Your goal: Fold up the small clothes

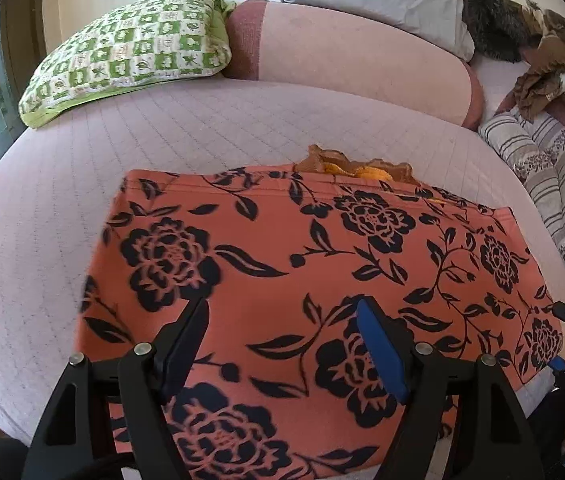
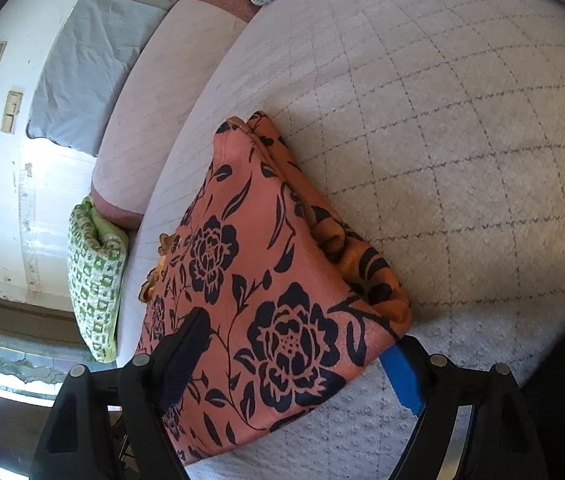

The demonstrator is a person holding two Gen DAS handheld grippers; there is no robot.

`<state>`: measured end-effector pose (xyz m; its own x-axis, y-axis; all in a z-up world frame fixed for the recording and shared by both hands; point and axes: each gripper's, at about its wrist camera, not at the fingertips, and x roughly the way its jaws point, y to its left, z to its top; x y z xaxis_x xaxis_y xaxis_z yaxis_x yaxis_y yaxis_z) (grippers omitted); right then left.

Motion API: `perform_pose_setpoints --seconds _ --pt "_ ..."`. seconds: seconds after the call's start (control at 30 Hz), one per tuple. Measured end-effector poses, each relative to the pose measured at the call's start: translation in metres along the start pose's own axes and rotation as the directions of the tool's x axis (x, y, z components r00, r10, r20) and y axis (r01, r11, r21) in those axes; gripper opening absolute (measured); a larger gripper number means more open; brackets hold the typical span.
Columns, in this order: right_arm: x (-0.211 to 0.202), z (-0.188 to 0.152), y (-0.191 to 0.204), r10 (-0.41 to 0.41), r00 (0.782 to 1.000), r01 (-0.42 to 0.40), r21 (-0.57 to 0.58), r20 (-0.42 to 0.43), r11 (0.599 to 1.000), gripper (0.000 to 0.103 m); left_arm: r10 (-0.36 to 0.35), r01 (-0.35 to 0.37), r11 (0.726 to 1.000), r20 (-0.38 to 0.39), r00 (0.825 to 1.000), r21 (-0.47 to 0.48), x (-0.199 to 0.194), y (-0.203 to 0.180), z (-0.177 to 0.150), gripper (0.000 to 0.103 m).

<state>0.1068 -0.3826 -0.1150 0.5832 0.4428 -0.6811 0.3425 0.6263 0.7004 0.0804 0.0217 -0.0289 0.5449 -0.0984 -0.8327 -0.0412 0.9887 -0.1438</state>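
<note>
We take the orange floral garment (image 1: 314,264) as our landmark; it lies flat on the quilted bed cover (image 1: 210,128), near the cover's front edge, already doubled into a rough rectangle.

Left of the garment, well apart at the cover's far corner, rests a green checked pillow (image 1: 130,48), plump and cotton-like. Behind the garment, apart from it, runs a pink bolster (image 1: 362,56), smooth and cylindrical, with darker end bands.

Over the garment's near-left portion we find the left gripper (image 1: 282,344), jaws spread, one black pad and one blue pad hovering above the cloth and pinching nothing. At the garment's far edge a crumpled ochre layer (image 1: 354,168) pokes out from beneath the top panel.

At the garment's near-right corner the right gripper (image 2: 294,356) straddles the cloth, jaws spread wide on either side; the pads do not appear to press it. Right of the garment lie striped cushions (image 1: 554,184).

The fabric reads as a soft, matte knit with a black rose print; its right edge (image 2: 362,264) bunches thickly.

We judge one fold complete and a second pending. The next move calls for both tools to close on the near edge, catching every layer, then carry it over evenly.
</note>
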Motion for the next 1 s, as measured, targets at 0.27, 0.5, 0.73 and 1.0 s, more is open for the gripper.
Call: perform_pose_setpoints --seconds 0.27,0.5,0.73,1.0 --pt "-0.006 -0.003 0.010 -0.038 0.998 0.040 -0.031 0.039 0.999 0.082 0.001 -0.007 0.996 0.066 0.998 0.089 -0.011 -0.017 -0.001 0.077" --pt "0.014 0.005 0.021 -0.096 0.995 0.097 -0.117 0.016 0.988 0.014 0.065 -0.062 0.980 -0.006 0.998 0.190 0.038 -0.033 -0.016 0.085" --pt "-0.024 -0.022 0.132 -0.018 0.993 0.066 -0.433 0.115 0.899 0.009 -0.086 0.090 0.995 0.065 0.994 -0.049 -0.010 0.009 0.004 0.082" --pt "0.001 -0.171 0.286 0.075 0.997 -0.051 -0.802 -0.007 0.595 0.009 0.074 0.038 0.940 0.314 0.947 -0.338 -0.094 0.119 -0.020 0.082"
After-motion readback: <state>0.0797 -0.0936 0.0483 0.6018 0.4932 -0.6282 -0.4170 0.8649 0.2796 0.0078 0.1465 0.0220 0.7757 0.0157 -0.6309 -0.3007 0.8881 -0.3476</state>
